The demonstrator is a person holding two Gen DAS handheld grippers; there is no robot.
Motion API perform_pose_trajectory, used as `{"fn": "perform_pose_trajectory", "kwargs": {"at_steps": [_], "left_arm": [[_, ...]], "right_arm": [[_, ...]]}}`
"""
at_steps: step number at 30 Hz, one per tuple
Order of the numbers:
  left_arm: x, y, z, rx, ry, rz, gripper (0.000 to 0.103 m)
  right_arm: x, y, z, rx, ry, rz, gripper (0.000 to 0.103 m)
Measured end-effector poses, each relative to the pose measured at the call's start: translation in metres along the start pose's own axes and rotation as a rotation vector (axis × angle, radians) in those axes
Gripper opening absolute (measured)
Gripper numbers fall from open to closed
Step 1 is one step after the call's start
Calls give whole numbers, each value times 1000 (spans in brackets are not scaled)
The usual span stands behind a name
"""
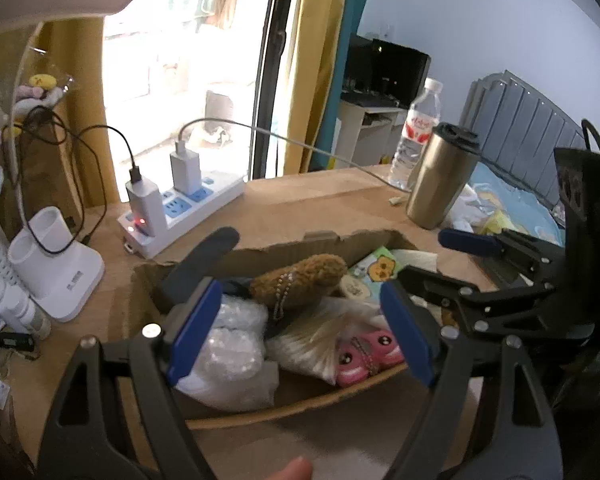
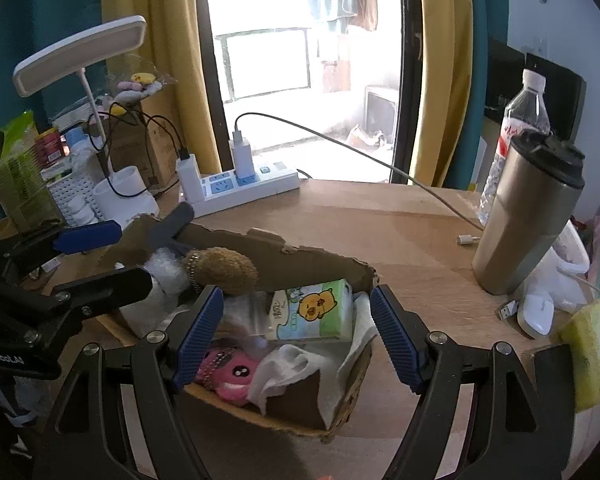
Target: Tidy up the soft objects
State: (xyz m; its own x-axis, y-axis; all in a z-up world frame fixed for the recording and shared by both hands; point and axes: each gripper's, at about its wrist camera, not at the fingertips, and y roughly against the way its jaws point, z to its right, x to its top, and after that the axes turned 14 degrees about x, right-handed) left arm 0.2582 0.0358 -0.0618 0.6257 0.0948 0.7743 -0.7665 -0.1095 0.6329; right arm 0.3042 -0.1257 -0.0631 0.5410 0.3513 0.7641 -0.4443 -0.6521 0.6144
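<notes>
A shallow cardboard box (image 1: 300, 406) (image 2: 320, 262) on the wooden desk holds soft things: a brown plush (image 1: 300, 278) (image 2: 224, 270), a pink plush (image 1: 366, 354) (image 2: 230, 374), a clear plastic bag (image 1: 228, 356), a tissue pack with a yellow cartoon (image 1: 376, 270) (image 2: 314, 312) and a white cloth (image 2: 288, 368). My left gripper (image 1: 302, 334) is open and empty above the box's near side. My right gripper (image 2: 296, 338) is open and empty above the box's right part. Each gripper shows in the other's view, the right one (image 1: 428, 264) and the left one (image 2: 112, 252).
A white power strip (image 1: 184, 212) (image 2: 240, 190) with chargers and cables lies behind the box. A steel tumbler (image 1: 440, 176) (image 2: 528, 212) and water bottle (image 1: 418, 128) (image 2: 516, 128) stand at right. A white lamp base (image 1: 56, 264) and basket sit at left. A yellow sponge (image 2: 588, 352) lies far right.
</notes>
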Motion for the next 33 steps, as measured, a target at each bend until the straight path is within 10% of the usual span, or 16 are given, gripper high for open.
{"fn": "perform_pose_trajectory", "kwargs": {"at_steps": [33], "left_arm": [[-40,122,-19,0,72,175,94]], "right_arm": [[-29,83,-82,-35,73,86,79]]}}
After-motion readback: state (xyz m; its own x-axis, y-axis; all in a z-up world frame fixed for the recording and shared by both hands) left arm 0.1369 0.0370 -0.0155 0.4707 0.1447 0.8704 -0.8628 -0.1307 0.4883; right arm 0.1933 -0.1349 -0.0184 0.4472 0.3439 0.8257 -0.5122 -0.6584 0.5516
